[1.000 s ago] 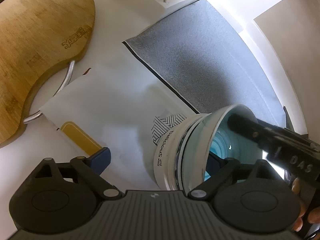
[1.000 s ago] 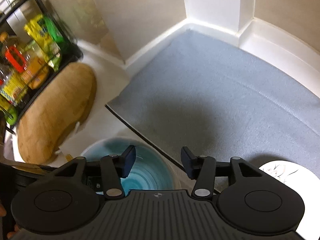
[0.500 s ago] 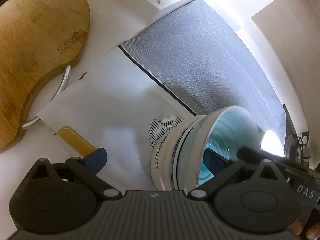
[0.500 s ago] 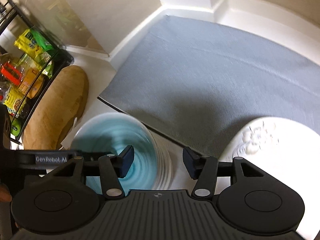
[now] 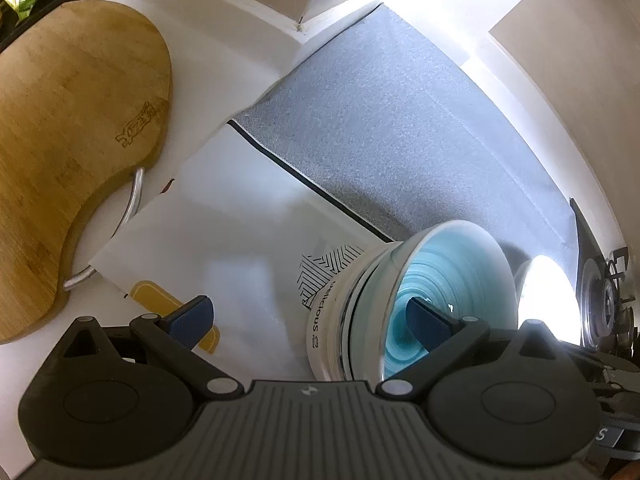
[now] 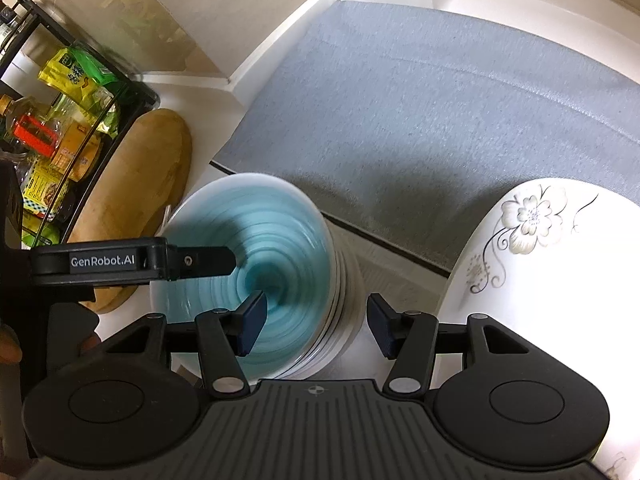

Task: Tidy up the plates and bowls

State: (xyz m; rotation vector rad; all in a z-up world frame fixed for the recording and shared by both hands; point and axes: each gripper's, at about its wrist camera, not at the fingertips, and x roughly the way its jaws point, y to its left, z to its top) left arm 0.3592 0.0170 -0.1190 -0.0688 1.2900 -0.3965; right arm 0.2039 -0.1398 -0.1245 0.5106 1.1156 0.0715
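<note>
A stack of bowls with a blue-glazed inside (image 5: 448, 280) stands on a white printed sheet; it also shows in the right wrist view (image 6: 256, 256). My left gripper (image 5: 308, 316) is open, its right finger inside the top bowl and its left finger outside the stack's wall. My right gripper (image 6: 316, 326) is open above the stack's near rim, one finger over the bowl, one outside. A white plate with a flower print (image 6: 552, 280) lies to the right; it shows as a bright disc in the left wrist view (image 5: 548, 292).
A grey mat (image 6: 440, 120) covers the counter behind the bowls. A wooden cutting board (image 5: 72, 140) lies at the left, beside a black rack of packets and bottles (image 6: 56, 128). White walls close the corner. A stove burner (image 5: 604, 300) sits at the far right.
My right gripper has pulled back and to the right, bringing the flower plate into view. My left gripper stays open at the bowl stack, and the right gripper's finger has left the bowl.
</note>
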